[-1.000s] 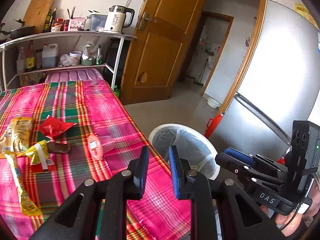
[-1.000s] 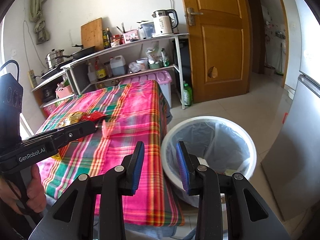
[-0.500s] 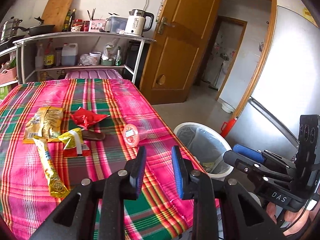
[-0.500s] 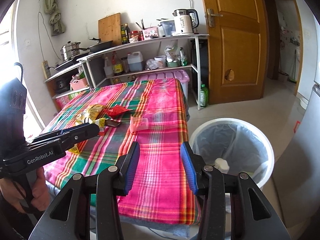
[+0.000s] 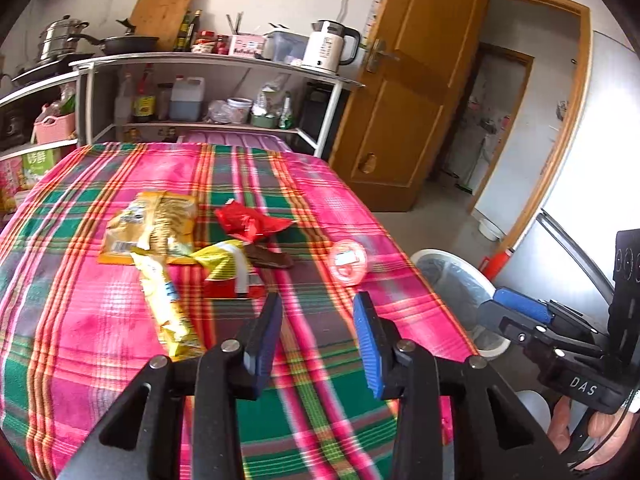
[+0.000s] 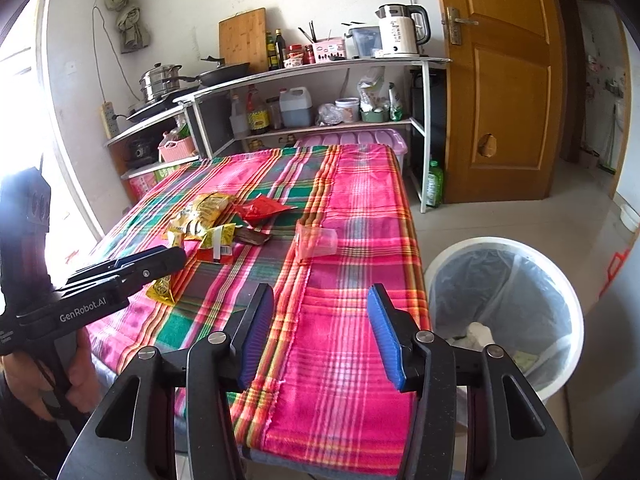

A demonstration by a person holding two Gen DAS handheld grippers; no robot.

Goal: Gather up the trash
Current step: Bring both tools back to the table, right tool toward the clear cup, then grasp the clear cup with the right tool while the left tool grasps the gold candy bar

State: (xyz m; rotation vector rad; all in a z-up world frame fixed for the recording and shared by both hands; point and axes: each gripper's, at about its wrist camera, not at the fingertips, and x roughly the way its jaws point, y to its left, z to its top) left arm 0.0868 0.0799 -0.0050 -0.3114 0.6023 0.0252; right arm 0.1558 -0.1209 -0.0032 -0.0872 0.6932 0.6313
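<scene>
Trash lies on the plaid tablecloth: a yellow snack bag, a long yellow wrapper, a yellow-and-red wrapper, a red wrapper, a brown wrapper and a clear plastic cup on its side. The cup also shows in the right wrist view. A white bin with a liner stands on the floor right of the table. My left gripper is open and empty above the table's near part. My right gripper is open and empty over the table's near right edge.
A white shelf rack with a kettle, pots, bottles and a cutting board stands behind the table. A pink storage box sits at the table's far end. A wooden door is at the right, and a grey fridge beyond the bin.
Both grippers have swung left from over the bin toward the table, and both jaws have opened wider. The trash now sits nearer the middle of the left wrist view.
</scene>
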